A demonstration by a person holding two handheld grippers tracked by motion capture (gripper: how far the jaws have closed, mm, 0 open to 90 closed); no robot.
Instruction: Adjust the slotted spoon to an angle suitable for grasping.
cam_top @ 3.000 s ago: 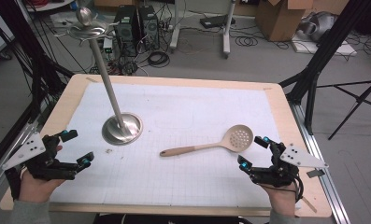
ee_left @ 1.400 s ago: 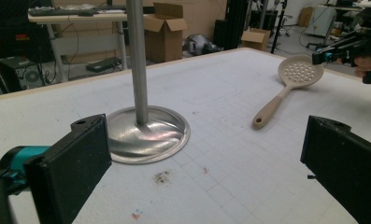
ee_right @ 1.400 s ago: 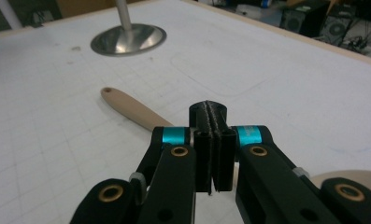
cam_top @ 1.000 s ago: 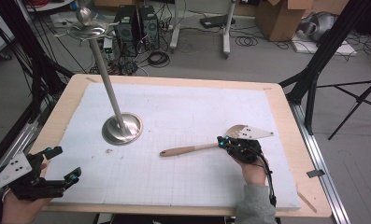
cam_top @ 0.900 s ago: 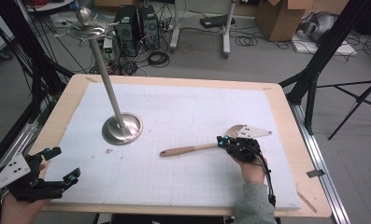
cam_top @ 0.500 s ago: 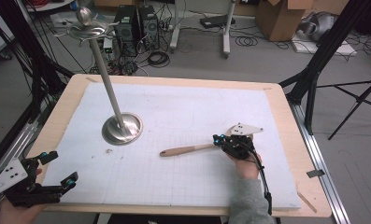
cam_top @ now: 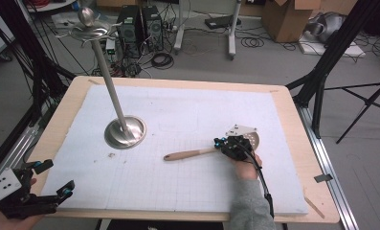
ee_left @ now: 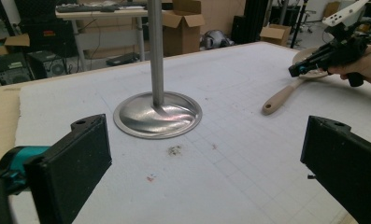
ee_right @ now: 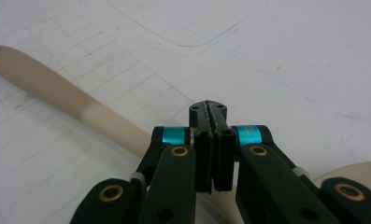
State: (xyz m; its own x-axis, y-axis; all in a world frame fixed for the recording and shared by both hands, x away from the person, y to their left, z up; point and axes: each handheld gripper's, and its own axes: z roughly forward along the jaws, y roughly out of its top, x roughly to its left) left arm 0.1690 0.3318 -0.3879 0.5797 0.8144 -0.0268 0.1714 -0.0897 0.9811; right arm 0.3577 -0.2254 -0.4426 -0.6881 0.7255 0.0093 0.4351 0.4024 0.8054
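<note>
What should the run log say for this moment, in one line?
right gripper: shut, over spoon neck | left gripper: open, near table corner | stand: upright

Left gripper (cam_top: 53, 178) low at near-left, jaws wide apart; right gripper (ee_right: 210, 108) jaws pressed together, seemingly empty.

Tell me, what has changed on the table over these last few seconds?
The right gripper moved in from the table's near right corner to the spoon and now sits over its neck, fingers pressed together. The left gripper drew back toward the near left edge, fingers apart. The spoon and the stand stayed put.
</note>
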